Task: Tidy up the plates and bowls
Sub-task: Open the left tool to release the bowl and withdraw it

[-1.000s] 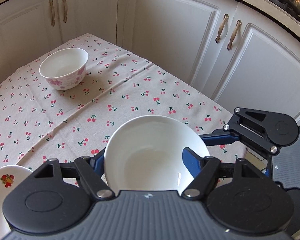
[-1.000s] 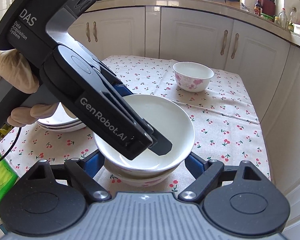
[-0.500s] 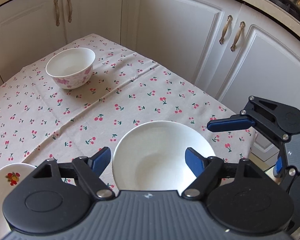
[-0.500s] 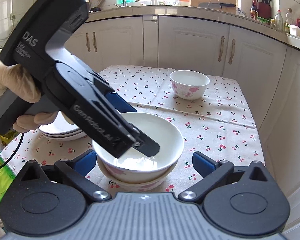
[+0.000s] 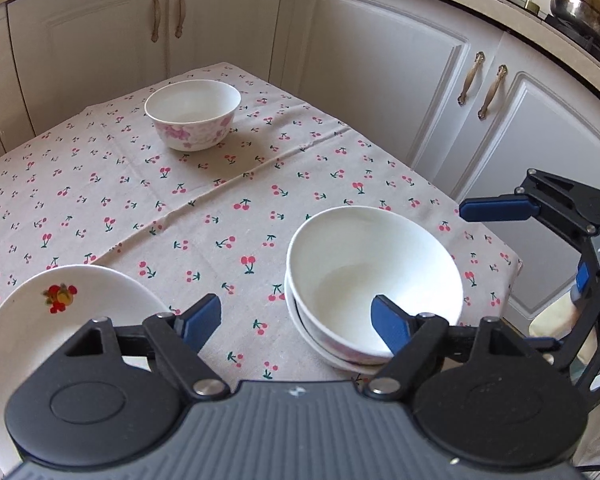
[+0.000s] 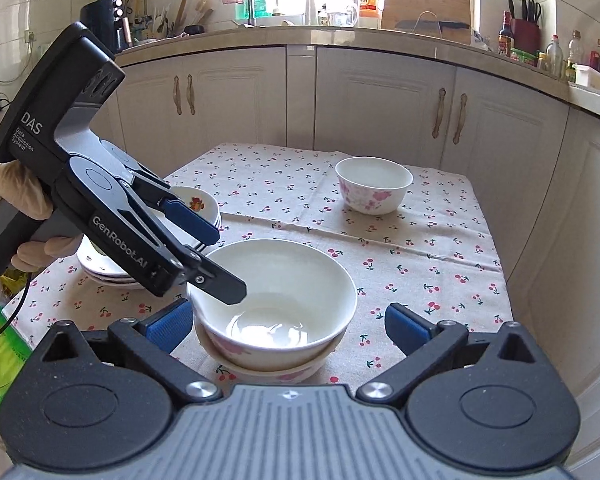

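**Both grippers off the bowl stack**

My left gripper (image 5: 296,320) has just been opening, jaws apart, nothing between them. My right gripper (image 6: 288,326) is spread wide around the white floral bowl (image 6: 274,296), not touching; it sits nested in another bowl near me. A single floral bowl (image 6: 374,184) stands far right, a stack of white plates (image 6: 104,268) left.

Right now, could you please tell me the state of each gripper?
Left gripper: open, holding nothing, jaws just opened.
Right gripper: open wide around the stacked bowls, not gripping.
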Demonstrator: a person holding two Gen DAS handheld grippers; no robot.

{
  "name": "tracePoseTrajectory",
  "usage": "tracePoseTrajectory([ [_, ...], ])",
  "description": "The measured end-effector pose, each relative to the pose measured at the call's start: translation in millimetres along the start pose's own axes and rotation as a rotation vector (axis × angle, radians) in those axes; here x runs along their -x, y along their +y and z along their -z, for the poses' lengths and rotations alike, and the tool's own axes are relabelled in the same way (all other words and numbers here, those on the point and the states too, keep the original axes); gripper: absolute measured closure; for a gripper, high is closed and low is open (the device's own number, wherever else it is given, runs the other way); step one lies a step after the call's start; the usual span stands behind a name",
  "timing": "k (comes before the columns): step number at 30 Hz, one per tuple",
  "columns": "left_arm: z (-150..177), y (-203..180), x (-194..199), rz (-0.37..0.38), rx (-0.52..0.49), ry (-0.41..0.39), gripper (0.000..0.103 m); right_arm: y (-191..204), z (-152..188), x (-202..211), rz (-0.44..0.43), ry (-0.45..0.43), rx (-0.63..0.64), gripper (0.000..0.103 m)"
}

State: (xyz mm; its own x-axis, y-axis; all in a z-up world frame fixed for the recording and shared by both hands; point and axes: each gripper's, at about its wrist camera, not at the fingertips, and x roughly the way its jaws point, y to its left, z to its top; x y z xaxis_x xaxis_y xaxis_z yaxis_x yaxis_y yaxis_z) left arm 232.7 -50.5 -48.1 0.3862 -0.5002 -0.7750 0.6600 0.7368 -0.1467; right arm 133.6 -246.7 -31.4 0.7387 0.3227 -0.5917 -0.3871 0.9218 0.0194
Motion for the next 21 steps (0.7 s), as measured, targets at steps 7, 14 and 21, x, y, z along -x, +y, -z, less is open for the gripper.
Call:
tracePoseTrajectory([
  [7,8,3,1,0.026,0.025,-0.007,0.021,-5,3,9,0.062,-0.014,-0.014,0.0],
  [14,9,9,-4,0.036,0.038,-0.003,0.019,-19,-3,15,0.098,-0.059,-0.08,0.0],
  [21,-2,16,4,0.035,0.033,-0.036,0.016,-33,-9,6,0.112,-0.052,-0.085,0.0],
])
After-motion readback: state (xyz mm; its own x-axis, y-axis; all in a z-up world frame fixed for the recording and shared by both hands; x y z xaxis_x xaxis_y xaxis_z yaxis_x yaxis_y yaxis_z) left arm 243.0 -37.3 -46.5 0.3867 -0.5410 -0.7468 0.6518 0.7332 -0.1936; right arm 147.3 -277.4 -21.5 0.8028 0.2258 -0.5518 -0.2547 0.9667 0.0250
